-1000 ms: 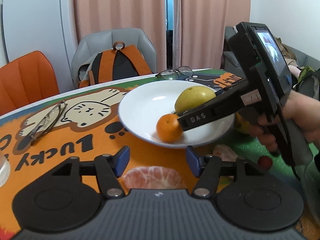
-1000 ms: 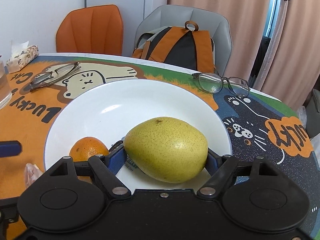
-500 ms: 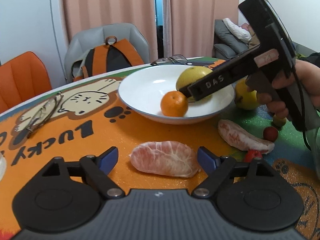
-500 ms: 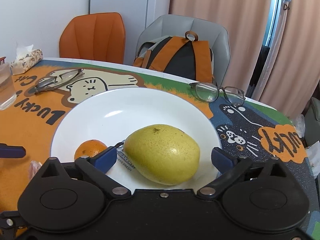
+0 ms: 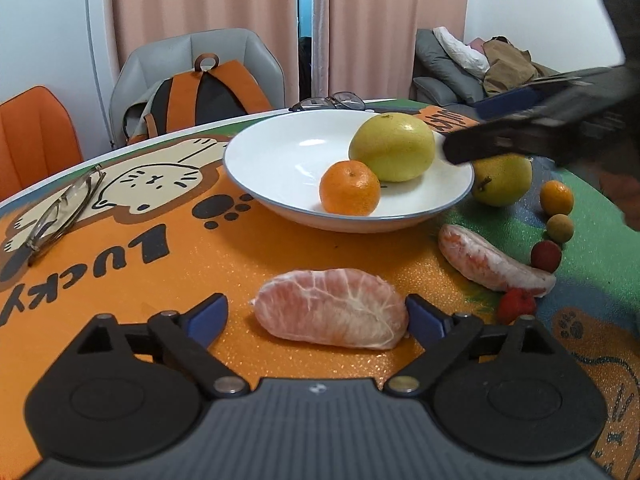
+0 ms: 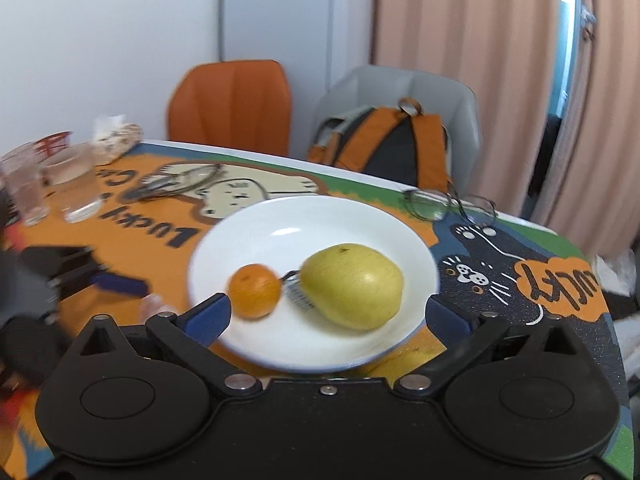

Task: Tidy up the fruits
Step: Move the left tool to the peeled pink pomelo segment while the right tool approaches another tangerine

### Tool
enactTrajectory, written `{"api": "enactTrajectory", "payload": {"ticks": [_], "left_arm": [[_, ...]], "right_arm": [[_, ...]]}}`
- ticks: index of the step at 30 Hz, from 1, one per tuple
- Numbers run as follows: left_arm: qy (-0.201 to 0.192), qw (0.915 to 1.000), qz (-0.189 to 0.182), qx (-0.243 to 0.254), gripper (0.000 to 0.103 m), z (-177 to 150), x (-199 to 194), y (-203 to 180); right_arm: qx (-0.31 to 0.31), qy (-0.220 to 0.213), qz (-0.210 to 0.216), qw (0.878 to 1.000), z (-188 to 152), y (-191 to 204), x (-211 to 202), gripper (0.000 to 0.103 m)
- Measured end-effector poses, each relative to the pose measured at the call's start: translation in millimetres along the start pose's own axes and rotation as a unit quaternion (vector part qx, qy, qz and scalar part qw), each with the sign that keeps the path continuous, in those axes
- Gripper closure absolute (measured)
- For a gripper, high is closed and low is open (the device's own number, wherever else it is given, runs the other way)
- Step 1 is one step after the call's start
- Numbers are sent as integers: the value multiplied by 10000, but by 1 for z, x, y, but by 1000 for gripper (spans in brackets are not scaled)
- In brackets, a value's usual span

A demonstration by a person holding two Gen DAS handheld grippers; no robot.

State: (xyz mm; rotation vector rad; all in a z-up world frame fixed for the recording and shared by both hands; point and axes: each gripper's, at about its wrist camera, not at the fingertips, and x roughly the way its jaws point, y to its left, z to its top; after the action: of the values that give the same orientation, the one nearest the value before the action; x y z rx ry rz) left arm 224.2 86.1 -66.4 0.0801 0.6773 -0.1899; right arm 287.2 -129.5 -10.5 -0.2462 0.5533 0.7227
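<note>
The landmark is the shallow white ceramic plate (image 5: 280, 168) on the orange cartoon-cat table mat (image 5: 168, 248).

Inside the plate: a large yellow-green pear-shaped fruit (image 5: 393, 146) lies toward the right side; a small round orange mandarin (image 5: 349, 188) sits just beside it, at the plate's near rim.

Outside the plate, on the near side: a peeled pink pomelo segment (image 5: 330, 314) lies on the mat. A second peeled pink segment (image 5: 490, 260) lies near the plate's right rim, with a second yellow-green fruit (image 5: 505, 179) just beside that rim.

Left gripper (image 5: 316, 318): released. Its jaws have just been opening and stand on either side of the near pomelo segment; the right pad looks very close to it, but no grip shows.

Right gripper (image 6: 326, 314): released, jaws spread wide after just opening. It hangs over the plate's near rim, clear of the pear-shaped fruit and the mandarin.
</note>
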Motion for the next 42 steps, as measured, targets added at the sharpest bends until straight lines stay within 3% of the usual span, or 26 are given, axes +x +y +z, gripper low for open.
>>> {"api": "enactTrajectory", "payload": {"ticks": [11, 24, 32, 37, 42], "left_arm": [[28, 10000, -19, -20, 3, 2, 4, 0], [34, 10000, -43, -16, 2, 2, 6, 1], [-28, 10000, -71, -16, 12, 2, 4, 1], [-86, 9998, -160, 32, 23, 2, 1, -2], [-83, 9998, -168, 54, 23, 2, 2, -2]], "right_arm": [[-466, -92, 106, 9988, -35, 23, -34, 0], [-448, -74, -19, 9990, -76, 24, -42, 0], [-106, -190, -196, 9996, -83, 7, -55, 2], [60, -168, -405, 9990, -91, -6, -62, 3], [79, -164, -638, 9978, -93, -16, -65, 3]]}}
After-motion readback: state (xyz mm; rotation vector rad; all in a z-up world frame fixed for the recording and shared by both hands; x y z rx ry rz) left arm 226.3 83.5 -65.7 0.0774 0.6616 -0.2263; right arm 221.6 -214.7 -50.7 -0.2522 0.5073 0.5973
